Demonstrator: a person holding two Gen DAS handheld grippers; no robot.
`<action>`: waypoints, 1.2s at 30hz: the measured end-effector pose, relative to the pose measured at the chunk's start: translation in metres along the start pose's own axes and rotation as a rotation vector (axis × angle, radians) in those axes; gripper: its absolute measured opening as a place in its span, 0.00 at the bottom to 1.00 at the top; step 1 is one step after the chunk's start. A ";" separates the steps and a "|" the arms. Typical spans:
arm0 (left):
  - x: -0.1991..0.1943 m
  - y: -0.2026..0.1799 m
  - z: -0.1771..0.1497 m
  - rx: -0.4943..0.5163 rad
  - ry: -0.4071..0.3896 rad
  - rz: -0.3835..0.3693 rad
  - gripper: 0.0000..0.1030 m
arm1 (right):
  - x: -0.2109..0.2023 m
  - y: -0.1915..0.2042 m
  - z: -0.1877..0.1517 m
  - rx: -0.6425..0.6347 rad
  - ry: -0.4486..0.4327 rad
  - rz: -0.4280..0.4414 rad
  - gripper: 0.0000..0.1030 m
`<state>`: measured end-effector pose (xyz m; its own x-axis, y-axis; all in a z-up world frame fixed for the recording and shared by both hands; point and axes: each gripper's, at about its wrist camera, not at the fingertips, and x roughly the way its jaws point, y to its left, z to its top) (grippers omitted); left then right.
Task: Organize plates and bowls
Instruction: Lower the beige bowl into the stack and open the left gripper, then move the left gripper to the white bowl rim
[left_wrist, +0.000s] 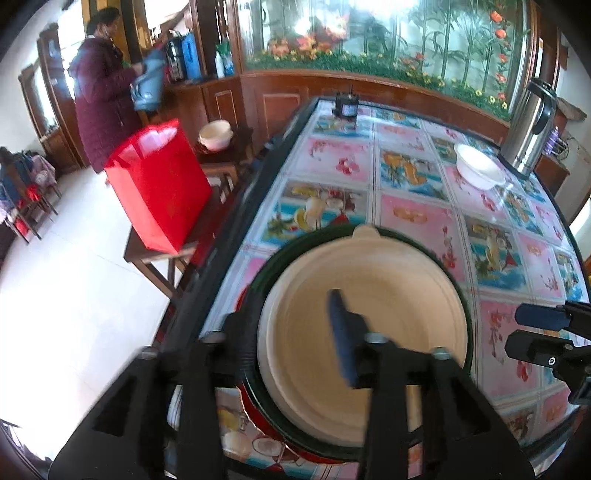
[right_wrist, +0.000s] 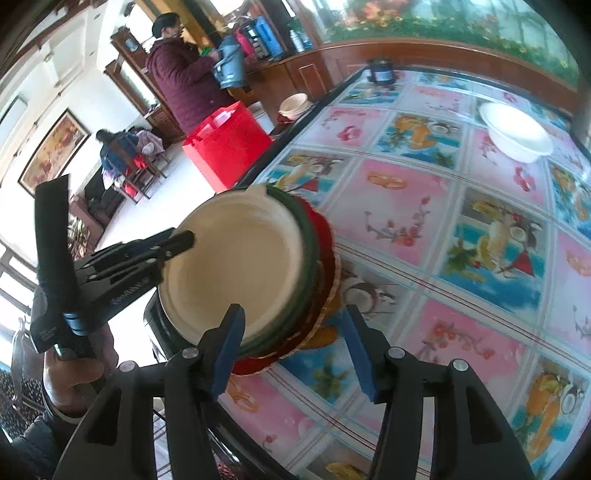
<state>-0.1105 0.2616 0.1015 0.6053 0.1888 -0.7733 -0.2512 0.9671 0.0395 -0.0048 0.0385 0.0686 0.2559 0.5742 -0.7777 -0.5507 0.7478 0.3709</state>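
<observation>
A cream plate (left_wrist: 369, 332) tops a stack with a dark green plate (left_wrist: 467, 295) and red plates (right_wrist: 325, 236) beneath, near the table's left edge; the stack also shows in the right wrist view (right_wrist: 236, 266). My left gripper (left_wrist: 291, 339) straddles the stack's near rim, one finger over the cream plate and the other outside the rim, jaws apart; it also shows in the right wrist view (right_wrist: 177, 240). My right gripper (right_wrist: 291, 350) is open and empty beside the stack's right side; it also shows in the left wrist view (left_wrist: 517, 332). A white bowl (left_wrist: 480, 168) sits at the table's far right, also seen in the right wrist view (right_wrist: 517, 134).
The table (left_wrist: 406, 206) has a colourful fruit-pattern cover. A steel thermos (left_wrist: 532, 129) stands at the far right and a small dark device (left_wrist: 347, 105) at the far edge. A red bag (left_wrist: 159, 188) sits on a stool left of the table, near stacked bowls (left_wrist: 216, 134). A person (left_wrist: 103, 96) stands beyond.
</observation>
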 end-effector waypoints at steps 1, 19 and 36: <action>-0.003 -0.001 0.001 0.004 -0.018 0.007 0.55 | -0.002 -0.004 0.000 0.009 -0.003 -0.002 0.55; -0.006 -0.086 0.023 0.071 -0.039 -0.119 0.55 | -0.037 -0.077 -0.011 0.143 -0.069 -0.040 0.61; 0.050 -0.206 0.068 0.066 0.073 -0.242 0.55 | -0.074 -0.186 0.012 0.258 -0.116 -0.146 0.64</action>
<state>0.0228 0.0837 0.0978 0.5850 -0.0604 -0.8088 -0.0540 0.9921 -0.1131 0.0878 -0.1392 0.0636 0.4148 0.4773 -0.7747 -0.2850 0.8767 0.3876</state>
